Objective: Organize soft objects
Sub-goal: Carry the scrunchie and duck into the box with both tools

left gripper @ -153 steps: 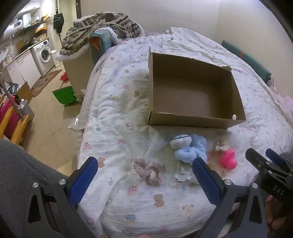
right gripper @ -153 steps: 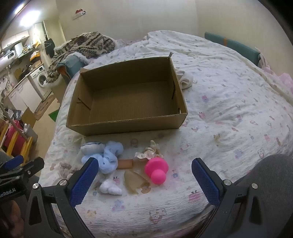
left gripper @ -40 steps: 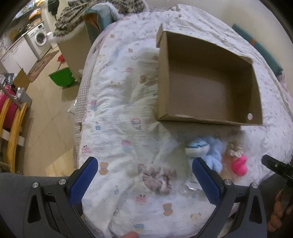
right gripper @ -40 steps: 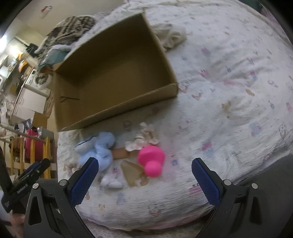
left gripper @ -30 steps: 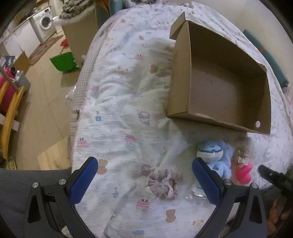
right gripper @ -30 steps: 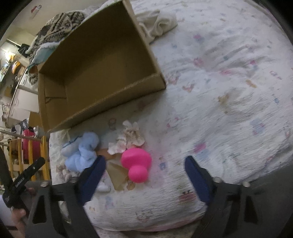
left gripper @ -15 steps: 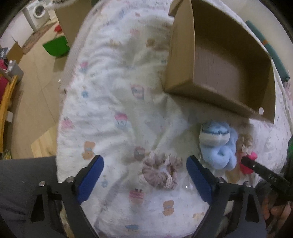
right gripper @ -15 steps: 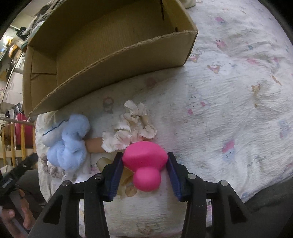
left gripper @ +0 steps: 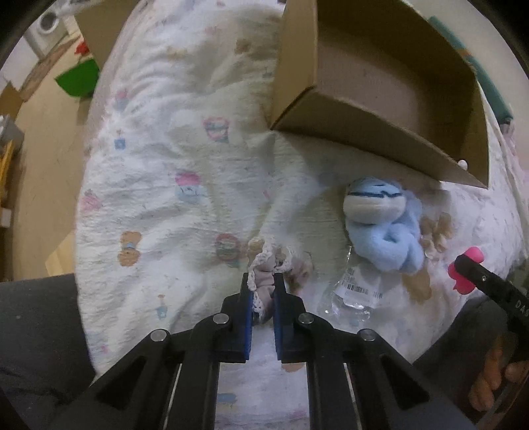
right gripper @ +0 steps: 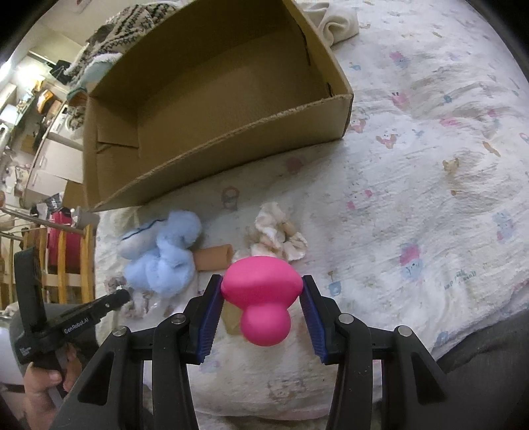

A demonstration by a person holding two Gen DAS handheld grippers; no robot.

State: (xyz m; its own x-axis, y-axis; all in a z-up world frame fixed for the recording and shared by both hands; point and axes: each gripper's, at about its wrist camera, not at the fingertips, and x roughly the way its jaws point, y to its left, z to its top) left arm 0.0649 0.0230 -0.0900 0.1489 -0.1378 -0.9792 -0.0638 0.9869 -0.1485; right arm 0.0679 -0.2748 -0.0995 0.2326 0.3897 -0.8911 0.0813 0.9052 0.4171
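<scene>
In the left wrist view my left gripper (left gripper: 263,284) is shut on a mauve lace-edged scrunchie (left gripper: 264,266) that lies on the printed bedspread. In the right wrist view my right gripper (right gripper: 261,286) is shut on a pink mushroom-shaped soft toy (right gripper: 261,294), its blue pads pressing both sides of the cap. A light blue plush toy (left gripper: 383,228) lies between them, in front of an empty cardboard box (right gripper: 211,99). A cream scrunchie (right gripper: 276,236) and a tan tube (right gripper: 213,258) lie just beyond the pink toy.
A clear plastic wrapper with a barcode (left gripper: 352,291) lies right of the mauve scrunchie. The bed's left edge drops to the floor, where a green tub (left gripper: 77,77) stands. A white cloth (right gripper: 337,20) lies behind the box. Dark-clothed knees fill both views' lower corners.
My left gripper came down over the mauve scrunchie and its jaws went from wide apart to shut on it. My right gripper stayed shut on the pink toy.
</scene>
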